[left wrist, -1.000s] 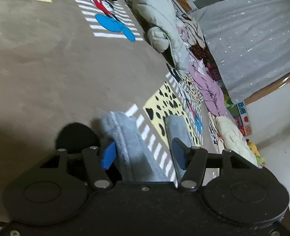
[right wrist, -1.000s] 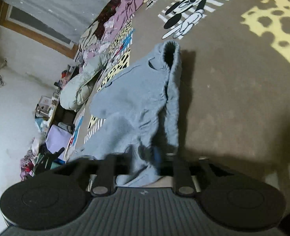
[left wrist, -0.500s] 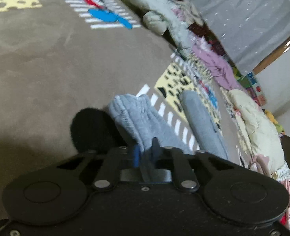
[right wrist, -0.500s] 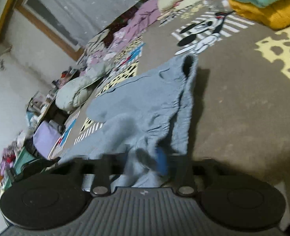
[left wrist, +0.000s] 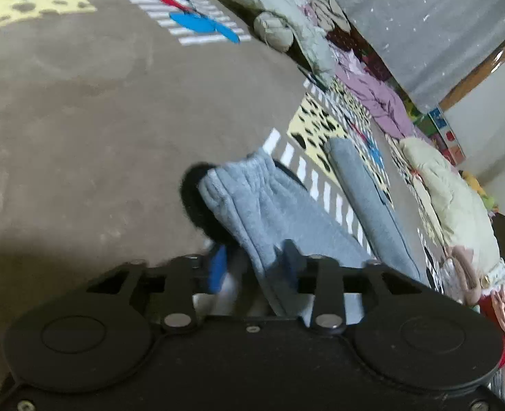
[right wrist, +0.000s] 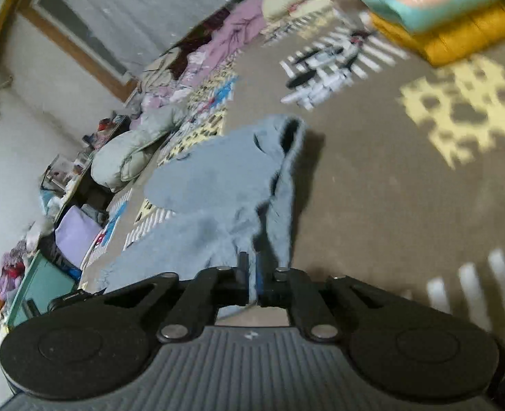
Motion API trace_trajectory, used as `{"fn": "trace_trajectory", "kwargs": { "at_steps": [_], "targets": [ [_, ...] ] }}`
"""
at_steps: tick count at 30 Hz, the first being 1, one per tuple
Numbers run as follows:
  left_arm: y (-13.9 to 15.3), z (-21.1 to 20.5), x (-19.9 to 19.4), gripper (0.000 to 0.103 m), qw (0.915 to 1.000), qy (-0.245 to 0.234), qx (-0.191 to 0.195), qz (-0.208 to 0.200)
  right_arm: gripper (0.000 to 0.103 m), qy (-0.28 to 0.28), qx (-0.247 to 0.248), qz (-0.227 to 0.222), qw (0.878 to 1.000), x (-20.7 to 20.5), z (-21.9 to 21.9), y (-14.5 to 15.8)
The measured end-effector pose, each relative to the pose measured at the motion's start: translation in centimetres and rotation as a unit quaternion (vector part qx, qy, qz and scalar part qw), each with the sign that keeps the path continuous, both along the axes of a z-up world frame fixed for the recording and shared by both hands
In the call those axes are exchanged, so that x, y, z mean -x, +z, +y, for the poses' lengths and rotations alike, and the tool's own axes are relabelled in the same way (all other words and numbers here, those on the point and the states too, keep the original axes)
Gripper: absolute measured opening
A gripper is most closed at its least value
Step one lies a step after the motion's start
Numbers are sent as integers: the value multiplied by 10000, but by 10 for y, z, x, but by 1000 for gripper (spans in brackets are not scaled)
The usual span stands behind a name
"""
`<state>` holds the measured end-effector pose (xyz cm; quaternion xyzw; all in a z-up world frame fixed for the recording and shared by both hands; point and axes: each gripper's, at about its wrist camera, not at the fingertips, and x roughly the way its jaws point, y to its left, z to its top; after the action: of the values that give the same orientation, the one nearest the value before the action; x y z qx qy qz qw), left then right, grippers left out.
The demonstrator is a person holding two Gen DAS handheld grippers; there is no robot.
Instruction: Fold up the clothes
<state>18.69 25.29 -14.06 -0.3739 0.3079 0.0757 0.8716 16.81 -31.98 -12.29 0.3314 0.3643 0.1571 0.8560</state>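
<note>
A: Left wrist view – what's the left gripper (left wrist: 255, 267) doing?

B: Jaws are standing partly spread and have just been opening. The grey sweatpants (left wrist: 269, 219) are running between them, cuff end w/ gathered elastic pointing away from the cam. Fabric is lying against the right finger; the blue pad (left wrist: 217, 269) on the left side is sitting apart from it, so no pinch.

A: Where's the garment sitting?

B: Lying on the brown patterned blanket (left wrist: 81, 109), w/ a black shadow showing just left of the cuff. Second leg (left wrist: 362, 191) is stretching away beside the first, over the yellow spotted patch & white stripes.

A: Right gripper (right wrist: 252, 275)?

B: In the right wrist view its fingers are pressed nearly together, pinching a fold of the same grey sweatpants (right wrist: 218, 178). Cloth is rising from the blanket into the jaws; rest of the garment is spreading ahead & to the left, an opening gaping dark at the far end.

A: Anything else nearby?

B: Folded stack (right wrist: 441, 17) is sitting far right – teal on top of mustard yellow, blurred. Loose clothes pile (right wrist: 211, 54) is lining the far edge below a grey curtain (right wrist: 143, 3). A pale green puffy jacket (left wrist: 286, 10) is lying in that row too.
</note>
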Motion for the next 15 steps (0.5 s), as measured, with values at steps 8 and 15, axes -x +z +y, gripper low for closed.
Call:
{"fn": "trace_trajectory", "kwargs": {
  "at_steps": [8,15],
  "targets": [
    [-2,0,-7,47,9994,333,-59,-108,67,-601,-617,323,9958,-10,35,-33],
    [-2,2,-16,45,9995,272,-97,-129,40,-1234,-1065,451,9856,-8,41,-56]
  ]
}}
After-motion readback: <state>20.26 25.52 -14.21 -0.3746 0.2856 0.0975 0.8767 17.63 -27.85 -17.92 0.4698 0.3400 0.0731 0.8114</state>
